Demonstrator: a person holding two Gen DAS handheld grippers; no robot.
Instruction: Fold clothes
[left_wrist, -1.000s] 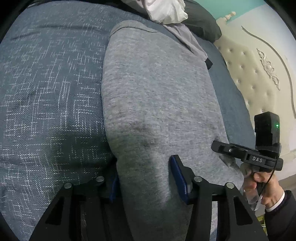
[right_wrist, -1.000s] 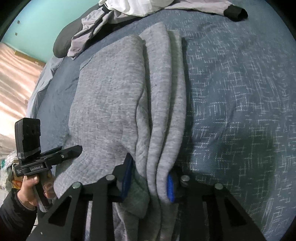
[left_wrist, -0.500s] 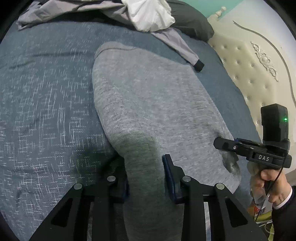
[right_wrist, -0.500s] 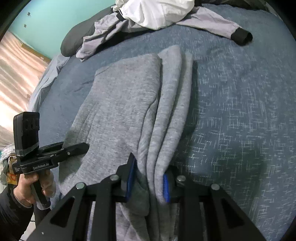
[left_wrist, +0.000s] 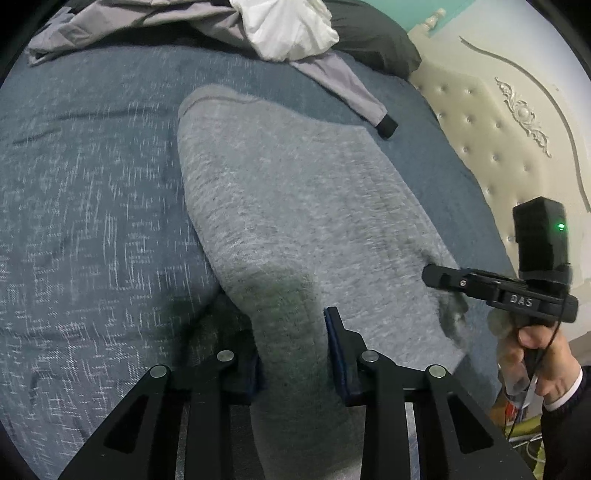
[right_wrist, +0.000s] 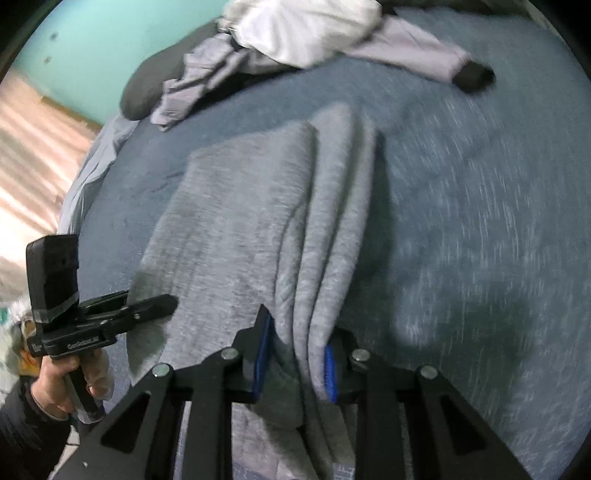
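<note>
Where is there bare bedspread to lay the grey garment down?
Bare blue bedspread lies left of the grey garment, and a strip on its right. The far end is crowded by a lilac jacket and white cloth. Both tongs grip the garment.

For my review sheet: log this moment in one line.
left tool shut on grey garment | right tool shut on it | blue bedspread beneath

My bed's blue patterned cover (left_wrist: 92, 221) fills the frame; a cream tufted headboard (left_wrist: 517, 147) stands to one side, a teal wall (right_wrist: 110, 48) beyond.
</note>
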